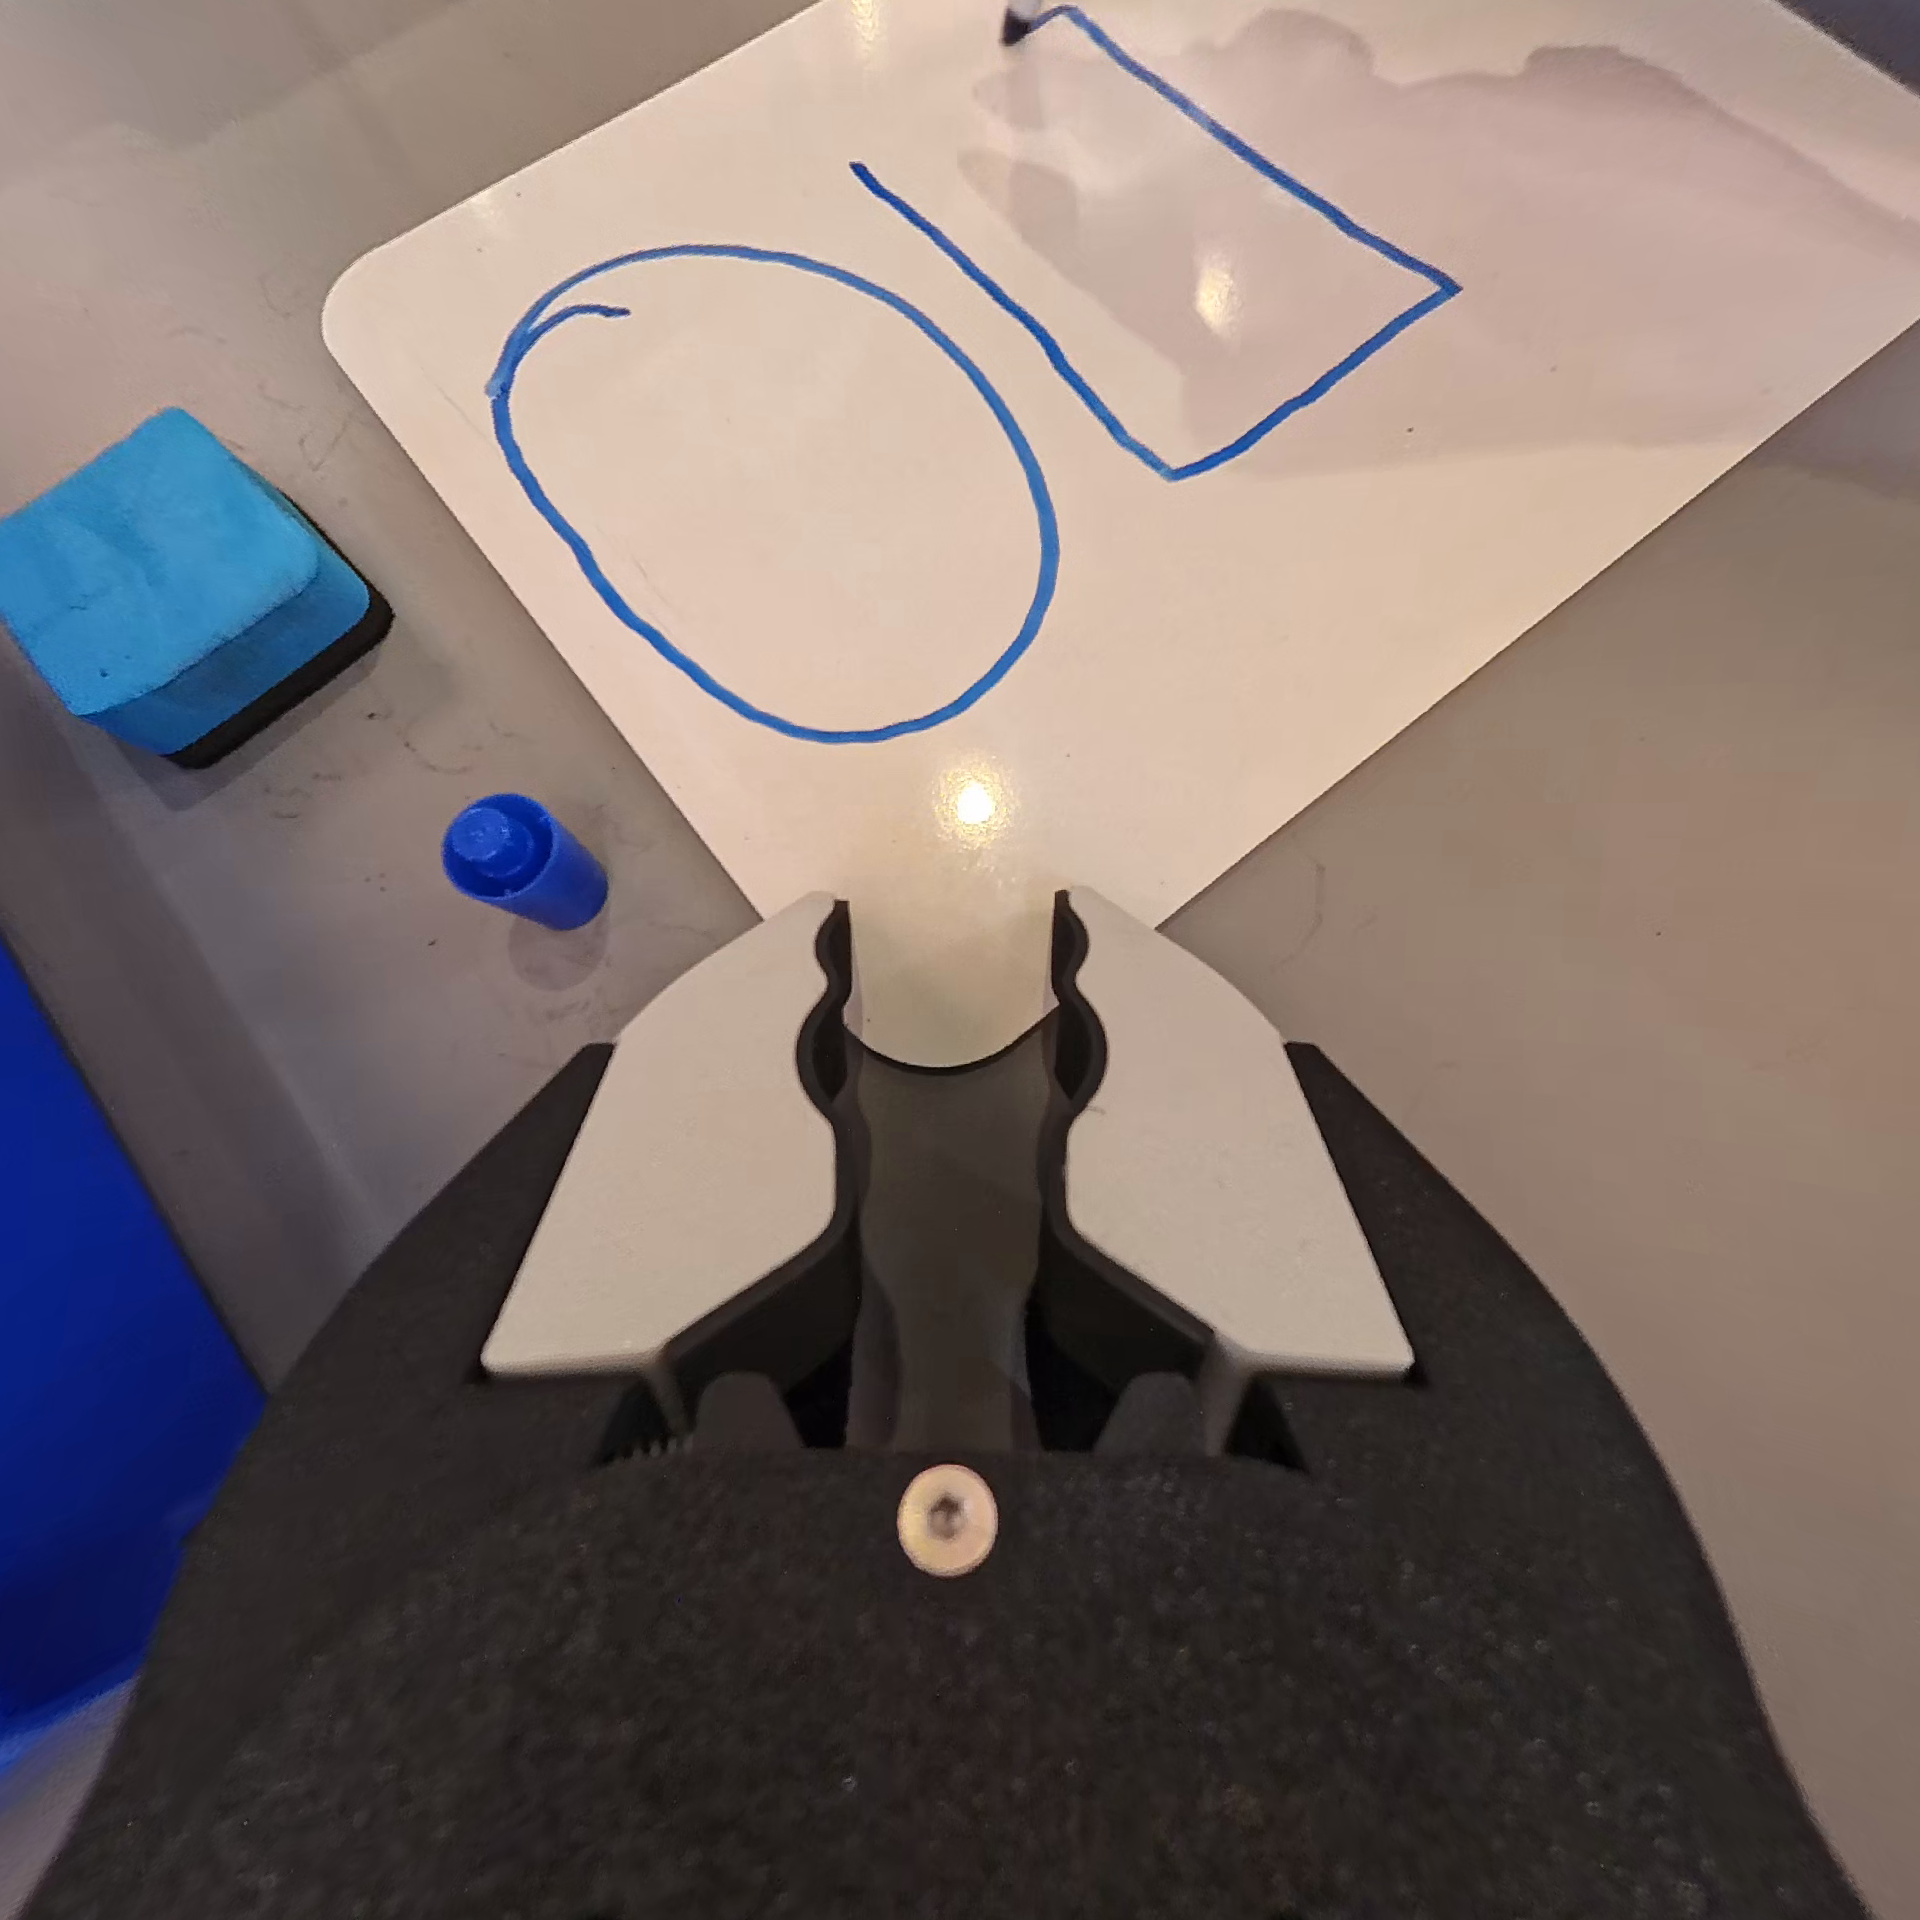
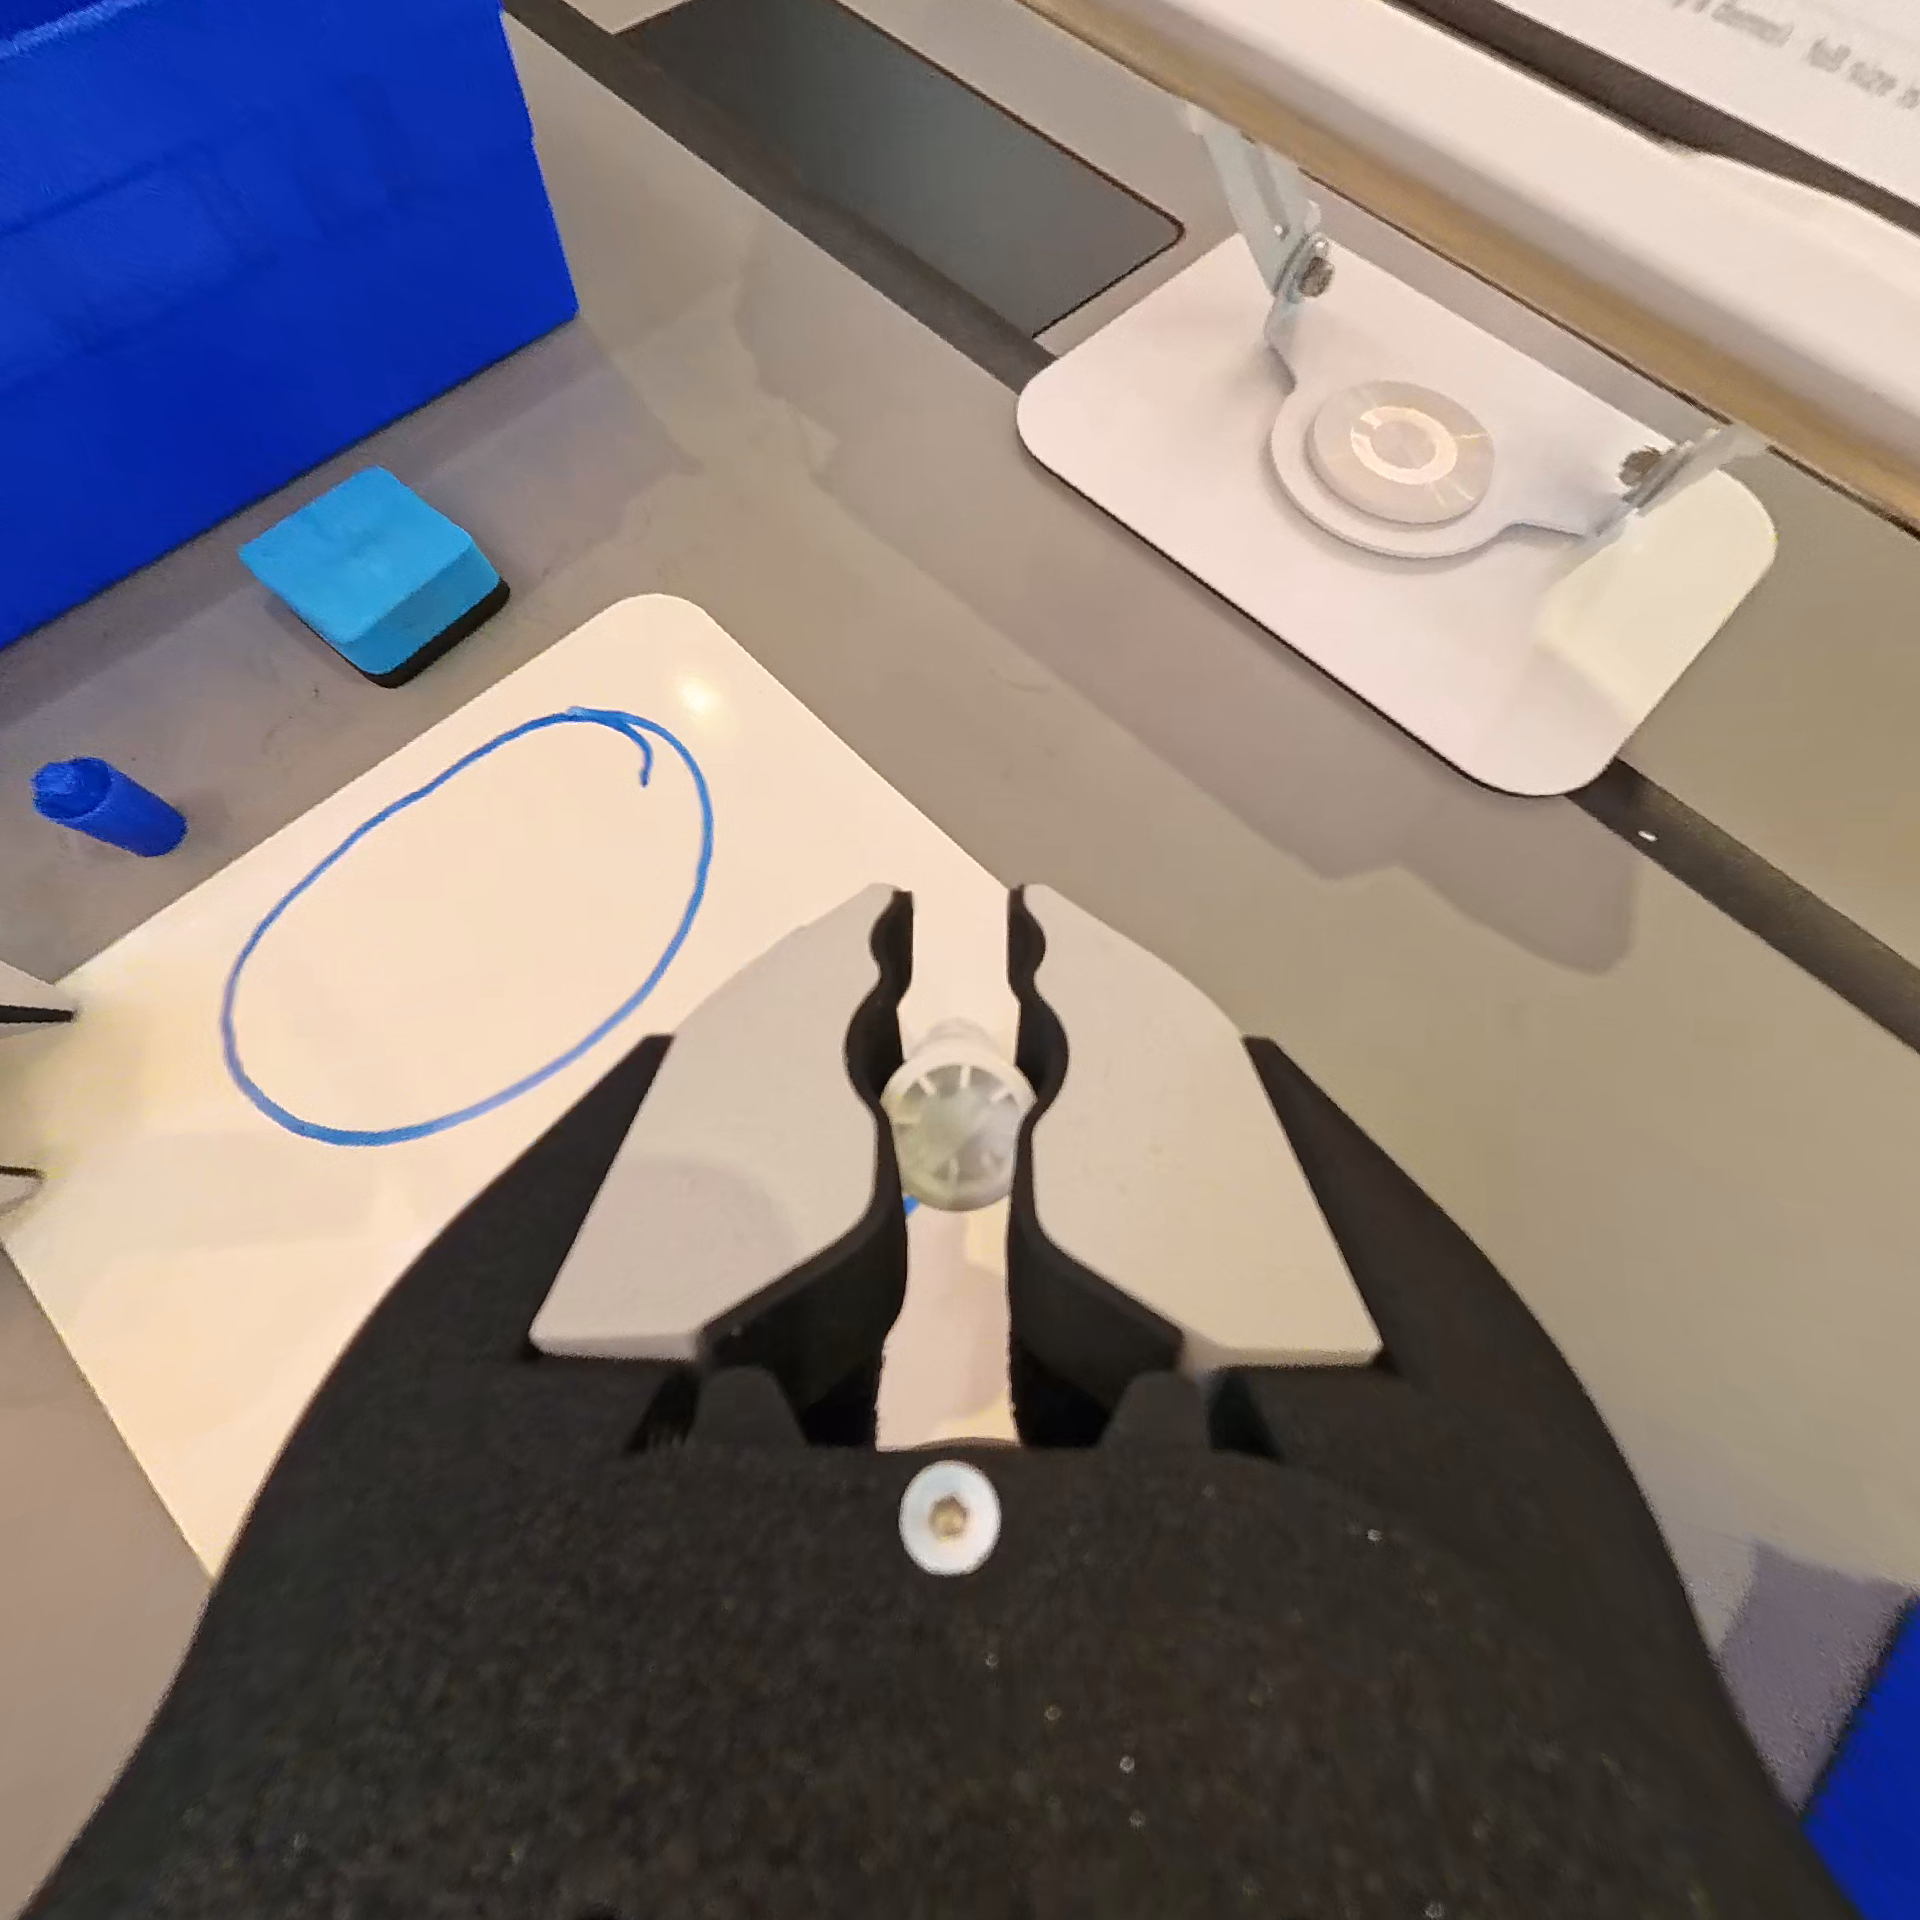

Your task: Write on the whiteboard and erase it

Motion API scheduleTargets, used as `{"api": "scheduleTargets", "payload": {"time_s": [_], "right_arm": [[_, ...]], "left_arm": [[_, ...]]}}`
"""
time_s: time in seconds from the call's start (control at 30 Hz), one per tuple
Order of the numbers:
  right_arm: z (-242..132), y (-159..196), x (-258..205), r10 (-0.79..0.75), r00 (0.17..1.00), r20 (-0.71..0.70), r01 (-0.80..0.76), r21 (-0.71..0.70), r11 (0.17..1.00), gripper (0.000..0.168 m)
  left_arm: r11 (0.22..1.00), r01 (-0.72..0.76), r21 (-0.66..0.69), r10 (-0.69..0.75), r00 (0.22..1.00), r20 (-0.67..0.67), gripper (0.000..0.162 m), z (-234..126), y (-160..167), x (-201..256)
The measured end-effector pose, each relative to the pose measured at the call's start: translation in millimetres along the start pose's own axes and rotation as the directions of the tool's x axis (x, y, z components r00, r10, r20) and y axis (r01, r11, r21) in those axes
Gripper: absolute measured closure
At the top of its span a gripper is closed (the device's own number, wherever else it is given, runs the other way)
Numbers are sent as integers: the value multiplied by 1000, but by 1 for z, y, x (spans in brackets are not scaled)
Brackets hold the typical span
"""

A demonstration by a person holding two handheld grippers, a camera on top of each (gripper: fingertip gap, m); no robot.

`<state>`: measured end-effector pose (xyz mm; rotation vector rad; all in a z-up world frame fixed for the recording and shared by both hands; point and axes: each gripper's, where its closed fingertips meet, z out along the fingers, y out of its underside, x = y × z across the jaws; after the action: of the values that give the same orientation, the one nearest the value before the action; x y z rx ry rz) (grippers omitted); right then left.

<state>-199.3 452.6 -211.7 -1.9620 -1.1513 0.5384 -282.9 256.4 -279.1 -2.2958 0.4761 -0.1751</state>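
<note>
A white whiteboard (image 1: 1195, 675) lies flat on the grey table. A blue oval (image 1: 1044, 540) and an open-cornered blue rectangle (image 1: 1299, 405) are drawn on it. My left gripper (image 1: 951, 904) is open and empty, its fingertips over the board's near corner. My right gripper (image 2: 961, 904) is shut on the marker (image 2: 956, 1138), seen end-on between the fingers above the whiteboard (image 2: 312, 1247). The marker tip (image 1: 1018, 21) touches the board at the rectangle's far corner. The oval (image 2: 707, 831) also shows in the right wrist view.
A blue eraser (image 1: 177, 582) with a black base and the blue marker cap (image 1: 520, 862) lie on the table left of the board. A blue box (image 2: 260, 260) stands behind the eraser (image 2: 369, 571). A white stand base (image 2: 1403, 582) sits far right.
</note>
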Motion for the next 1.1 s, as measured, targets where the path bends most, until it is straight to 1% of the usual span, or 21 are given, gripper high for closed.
{"api": "scheduleTargets", "payload": {"time_s": [0.4,0.5,0.67,0.8,0.87,0.93,0.97,1.03,1.1], "right_arm": [[28,-23,-42,-33,998,61,34,-1,999,151],[29,-23,-43,-46,997,56,47,-11,999,151],[28,-21,-40,-18,998,68,19,-13,1000,150],[26,-19,-42,-23,998,63,24,-16,1000,150],[25,-22,-42,-27,998,55,27,2,1000,151],[13,-38,-45,-41,996,73,33,107,994,151],[1,-46,-42,-39,998,58,31,141,990,151],[-28,-53,-34,-22,999,30,17,161,987,151],[-55,-45,-25,30,1000,-3,-30,152,988,151]], "left_arm": [[1000,-5,0,5,1000,-4,126,0,0,1],[1000,-4,0,4,1000,-4,126,0,0,1],[1000,-4,0,4,1000,-6,125,0,0,1],[1000,-5,0,5,1000,-6,125,0,0,1],[1000,-5,0,5,1000,-6,125,0,0,1],[1000,-5,0,5,1000,-7,125,0,0,2],[1000,-5,0,5,1000,-8,125,0,0,2],[1000,-6,0,6,1000,-7,124,0,0,2],[1000,-5,0,5,1000,-7,124,0,0,1]]}}
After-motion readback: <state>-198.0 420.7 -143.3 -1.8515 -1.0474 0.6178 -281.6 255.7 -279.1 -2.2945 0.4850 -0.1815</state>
